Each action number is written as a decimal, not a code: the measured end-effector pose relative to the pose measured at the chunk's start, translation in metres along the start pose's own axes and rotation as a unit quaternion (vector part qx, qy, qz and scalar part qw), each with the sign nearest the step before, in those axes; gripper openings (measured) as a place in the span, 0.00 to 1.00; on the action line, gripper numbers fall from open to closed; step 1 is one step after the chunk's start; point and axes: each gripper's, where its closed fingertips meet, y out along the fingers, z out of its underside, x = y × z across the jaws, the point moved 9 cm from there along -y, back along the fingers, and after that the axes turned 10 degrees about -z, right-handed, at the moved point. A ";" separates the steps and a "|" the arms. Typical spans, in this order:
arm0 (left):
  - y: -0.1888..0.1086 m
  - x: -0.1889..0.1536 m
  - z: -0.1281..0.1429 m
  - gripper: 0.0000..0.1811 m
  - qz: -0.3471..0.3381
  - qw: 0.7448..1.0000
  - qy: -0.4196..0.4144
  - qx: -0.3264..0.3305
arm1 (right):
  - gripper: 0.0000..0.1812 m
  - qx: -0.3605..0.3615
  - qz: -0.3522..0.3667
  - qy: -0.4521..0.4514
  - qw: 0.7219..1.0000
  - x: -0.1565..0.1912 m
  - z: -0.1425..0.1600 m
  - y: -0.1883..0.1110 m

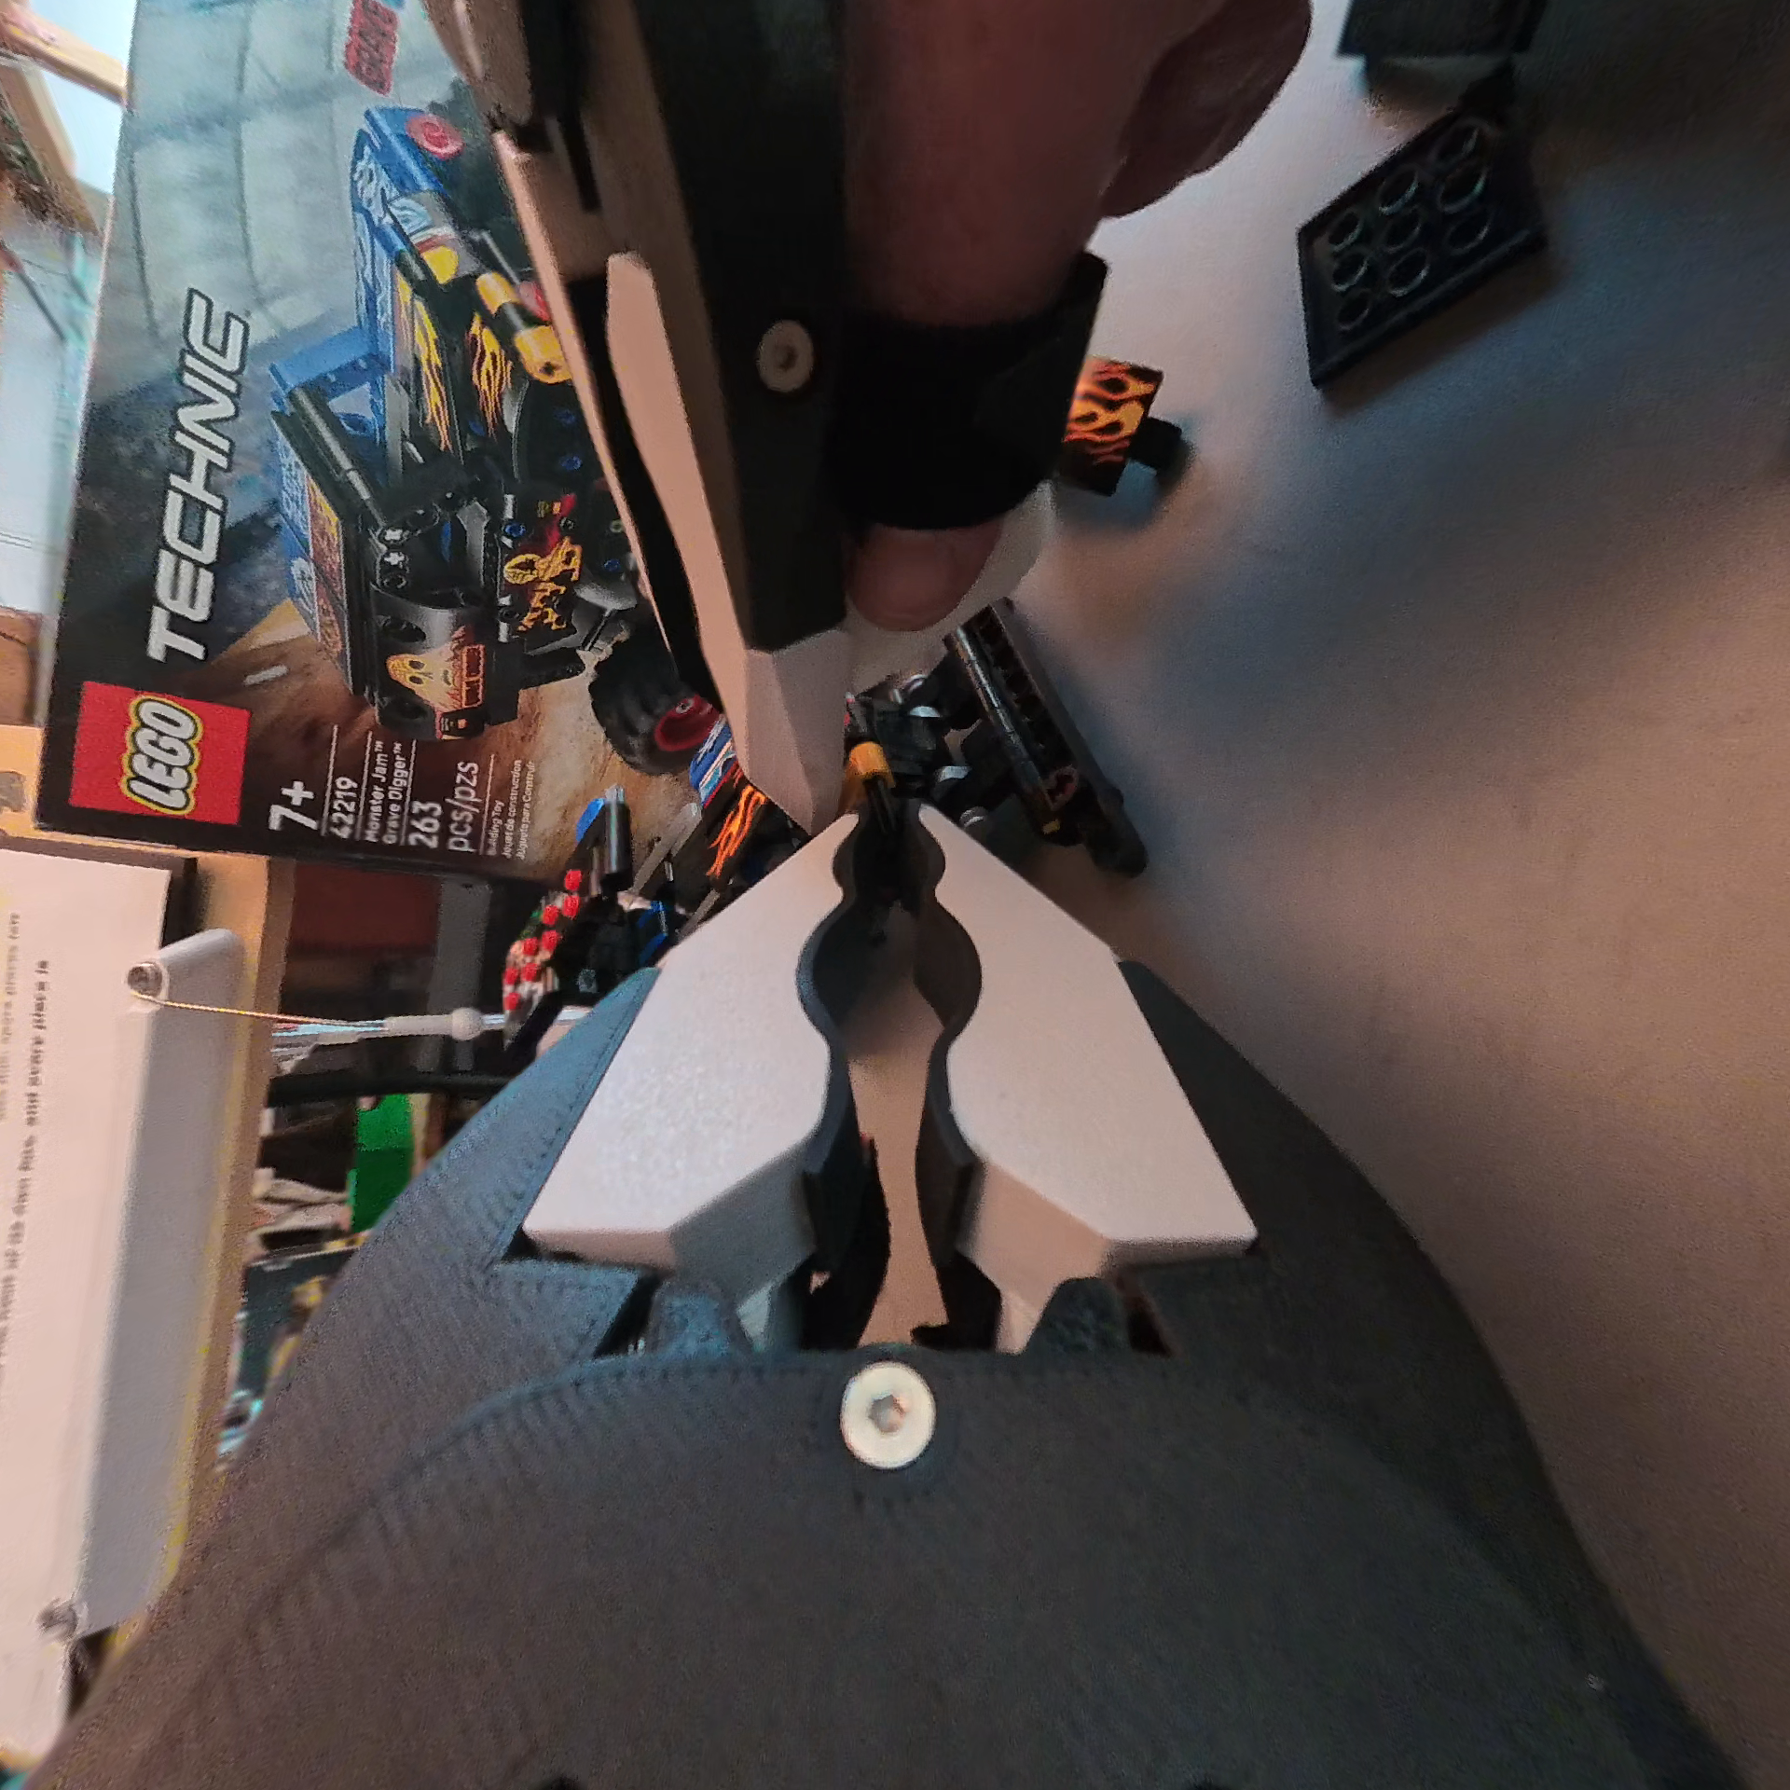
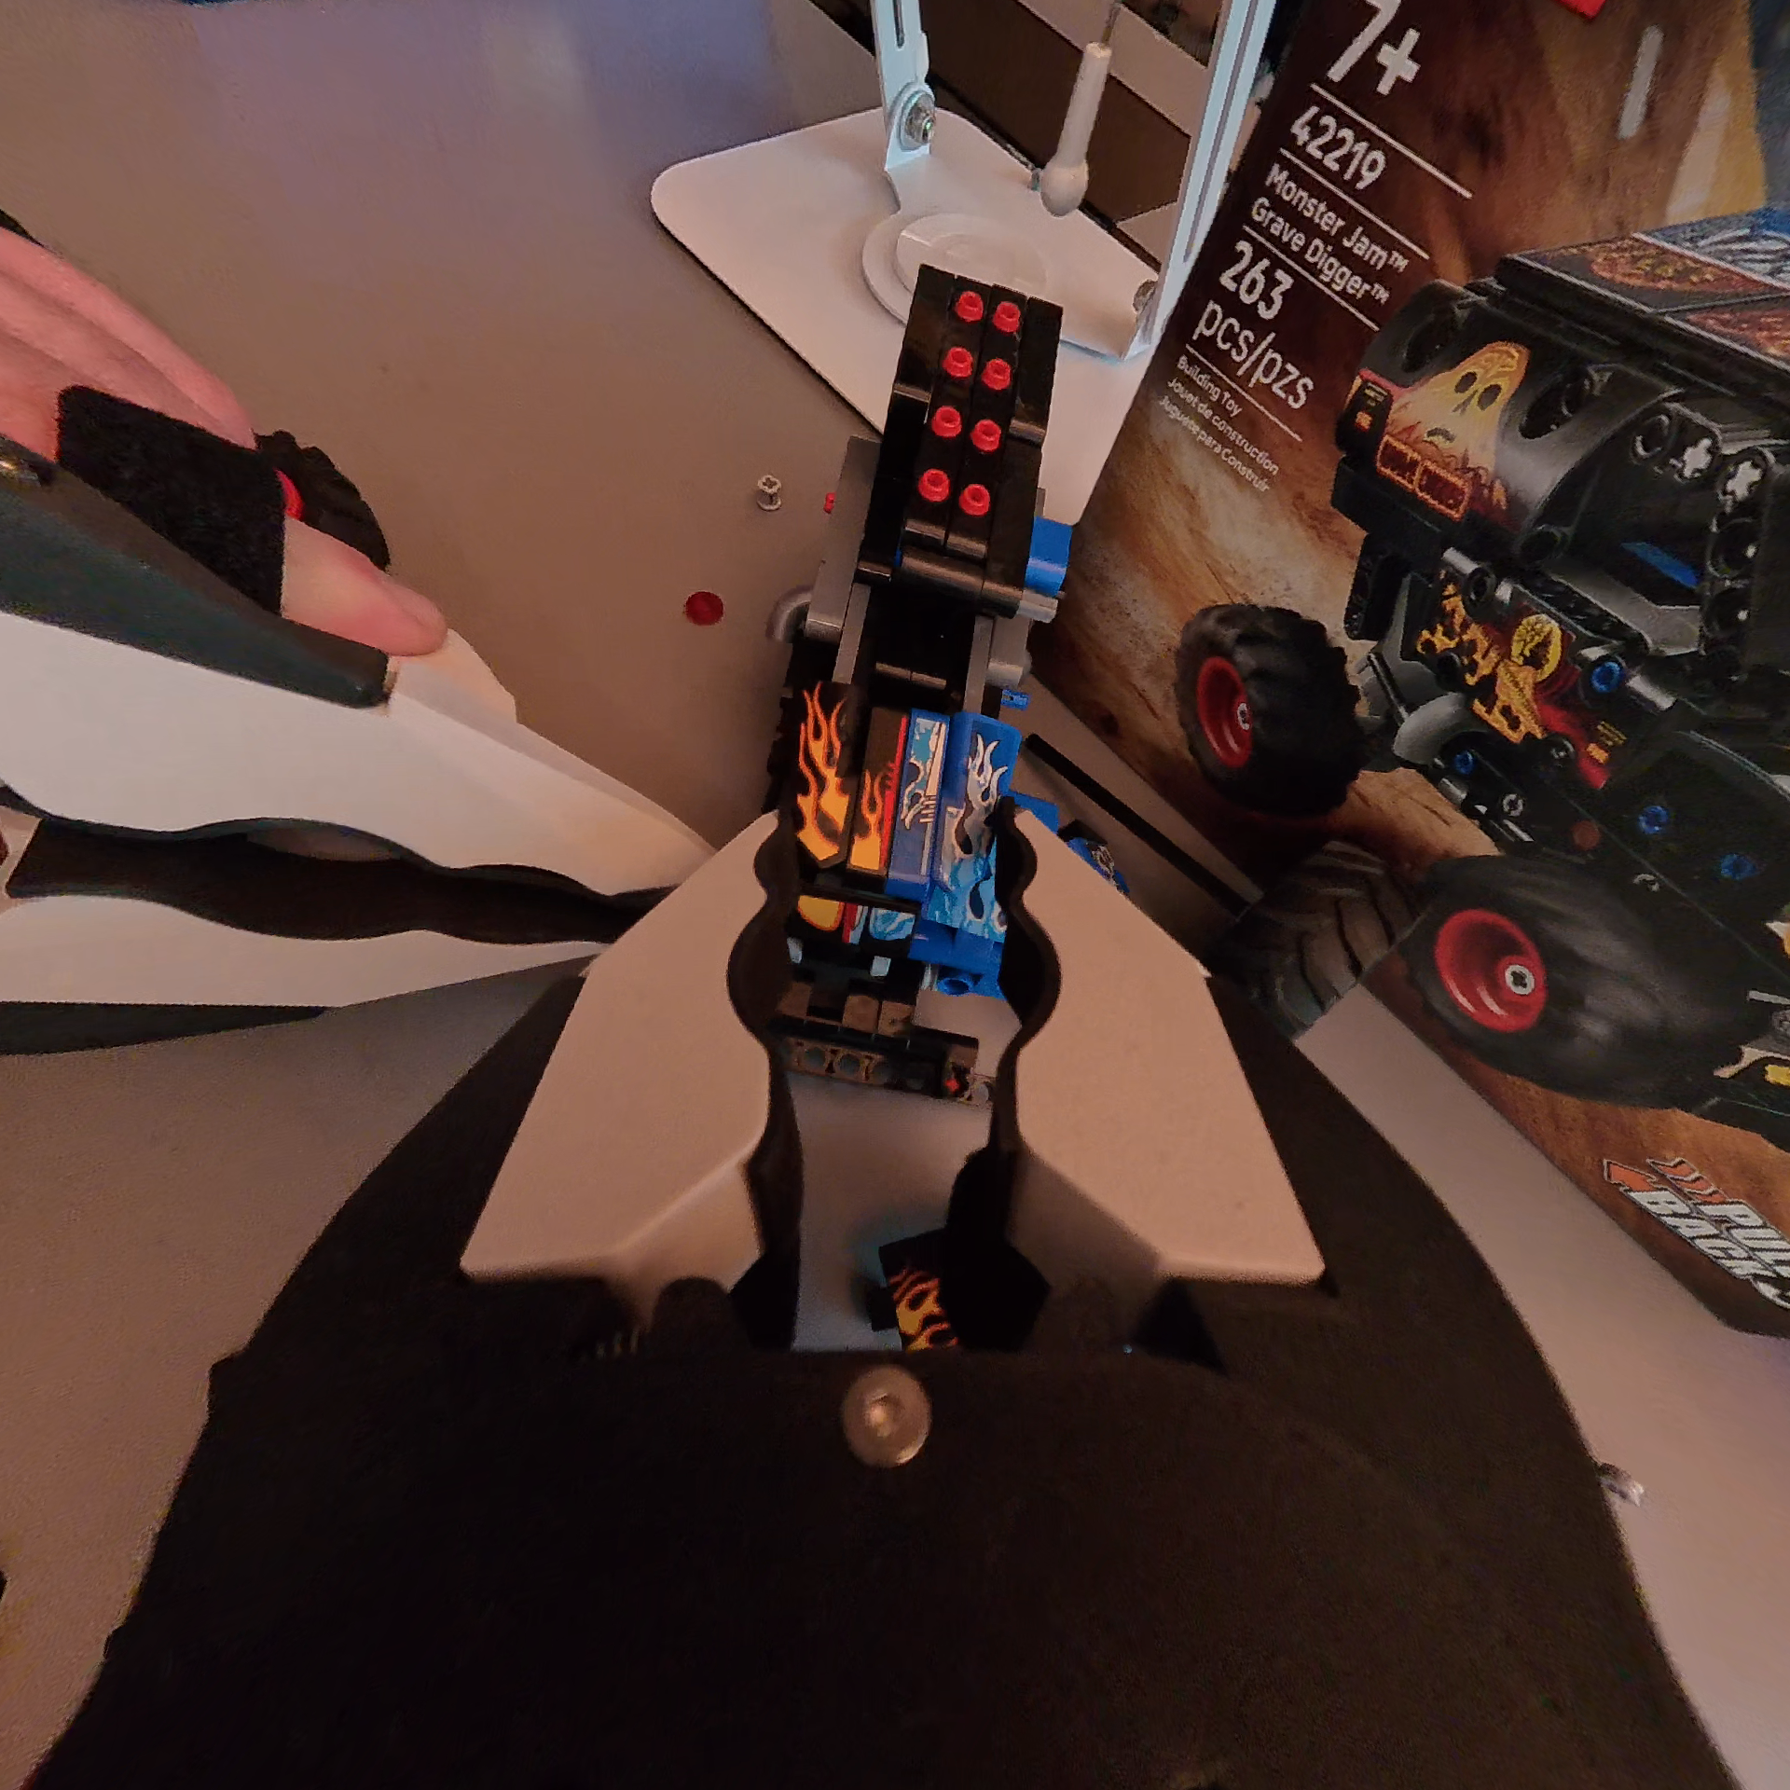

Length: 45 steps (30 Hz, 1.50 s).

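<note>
A partly built toy truck body (image 2: 969, 436) of black, blue and grey bricks, with red studs and flame stickers, stands upright between my right gripper's (image 2: 891, 833) fingers, which are shut on its lower sides. My left gripper (image 1: 883, 823) is nearly closed, its tips pinching a thin black piece at the model's (image 1: 1027, 736) edge, next to a yellow part. In the right wrist view the left gripper's white fingers (image 2: 436, 775) reach in from the left, their tips hidden behind my right finger. The right gripper (image 1: 804, 765) comes down from above in the left wrist view, held by a hand.
The building set's box (image 2: 1453, 581) stands close to the right of the model; it also shows in the left wrist view (image 1: 291, 484). A black studded plate (image 1: 1419, 242), a flame-stickered piece (image 1: 1114, 421) and a small red round piece (image 2: 704, 607) lie on the grey table. A white stand base (image 2: 775, 203) sits behind.
</note>
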 end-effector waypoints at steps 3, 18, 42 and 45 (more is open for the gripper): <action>-0.002 -0.001 0.002 0.00 -0.004 1.000 0.000 0.003 | 0.22 -0.002 0.001 -0.009 1.000 0.002 0.000 0.001; -0.031 -0.027 -0.003 0.00 0.009 0.995 0.085 -0.048 | 0.19 0.018 0.067 0.003 0.998 -0.015 0.007 -0.010; 0.024 0.048 0.021 0.30 0.183 0.981 -0.007 0.070 | 0.30 0.032 -0.079 -0.053 0.995 0.012 0.015 0.001; 0.020 0.045 0.022 0.30 0.197 0.978 0.004 0.061 | 0.24 0.026 -0.131 -0.040 0.990 0.017 0.015 -0.004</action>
